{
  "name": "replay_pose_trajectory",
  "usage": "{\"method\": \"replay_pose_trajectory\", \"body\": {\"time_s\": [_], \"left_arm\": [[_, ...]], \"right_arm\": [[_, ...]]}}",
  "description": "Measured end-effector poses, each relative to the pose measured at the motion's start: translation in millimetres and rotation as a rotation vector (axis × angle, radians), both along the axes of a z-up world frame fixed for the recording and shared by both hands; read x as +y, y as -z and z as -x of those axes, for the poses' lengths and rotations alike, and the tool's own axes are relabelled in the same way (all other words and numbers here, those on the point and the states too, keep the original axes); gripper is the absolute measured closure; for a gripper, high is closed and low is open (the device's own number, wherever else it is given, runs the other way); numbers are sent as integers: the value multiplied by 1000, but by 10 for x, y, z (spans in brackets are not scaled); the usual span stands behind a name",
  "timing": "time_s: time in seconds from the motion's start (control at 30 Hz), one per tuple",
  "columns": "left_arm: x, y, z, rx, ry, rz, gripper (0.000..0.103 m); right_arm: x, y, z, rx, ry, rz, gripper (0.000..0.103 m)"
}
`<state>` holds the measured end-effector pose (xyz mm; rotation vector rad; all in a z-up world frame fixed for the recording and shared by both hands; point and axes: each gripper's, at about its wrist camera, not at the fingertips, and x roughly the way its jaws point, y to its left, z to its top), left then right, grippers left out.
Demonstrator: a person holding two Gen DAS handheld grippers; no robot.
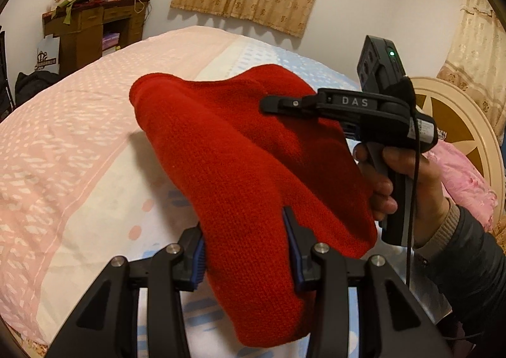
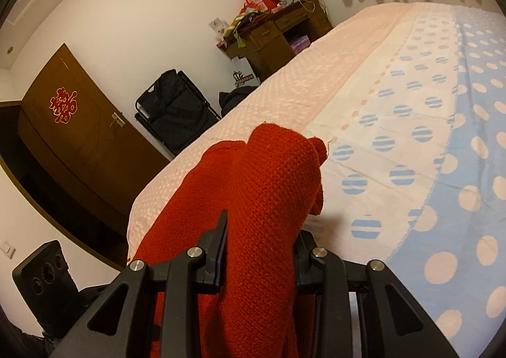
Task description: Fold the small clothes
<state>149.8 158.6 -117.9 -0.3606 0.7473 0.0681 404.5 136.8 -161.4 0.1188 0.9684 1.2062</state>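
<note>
Two black handheld grippers hold one red knitted garment [image 1: 240, 149] up above bed. Left gripper [image 1: 246, 250] clamped on bunched lower part of knit, blue pads pressing either side. Right gripper [image 2: 259, 247] likewise closed on thick fold of same red knit, cloth rising ahead of it in a hump. Right hand [image 1: 408, 181] wraps pistol handle, dark sleeve at wrist. Garment hangs clear over bedspread [image 2: 411, 124] patterned pink, white, blue with dots. Brown wooden desk [image 1: 85, 32] stands against far wall.
</note>
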Motion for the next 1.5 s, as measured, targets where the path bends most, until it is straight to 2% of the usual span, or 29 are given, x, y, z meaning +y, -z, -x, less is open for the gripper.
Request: {"method": "replay_pose_trajectory", "body": {"time_s": [0.37,0.7,0.83,0.97,1.07,1.13,1.17,1.23,1.27,1.33,1.4,1.47,1.5], "left_arm": [[138,205,69,44,-31,21,60],[86,263,211,18,-34,30,58],[80,233,252,19,-42,25,51],[53,168,282,26,-45,7,49],[67,53,315,4,-45,-13,49],[85,-60,354,-34,-58,-43,44],[108,-153,366,-68,-78,-76,36],[173,-226,343,-97,-120,-120,25],[204,-220,324,-99,-129,-127,25],[305,-152,227,-66,-168,-150,25],[393,12,131,-4,-196,-178,25],[444,196,70,64,-193,-166,24],[466,260,95,58,-195,-142,24]], "right_arm": [[272,117,88,4,-37,46,71],[307,265,66,7,-17,123,71],[279,282,55,5,-5,142,64],[150,266,-13,18,39,127,61],[21,247,-77,40,81,119,51],[-122,166,-76,37,122,91,50],[-173,120,-56,27,132,77,50],[-306,-11,38,17,137,30,50],[-366,-83,113,22,123,-7,50],[-439,-191,308,27,80,-55,50],[-436,-211,489,31,21,-59,48],[-400,-140,649,17,-10,-11,47],[-375,-64,692,20,-14,28,47]]}}
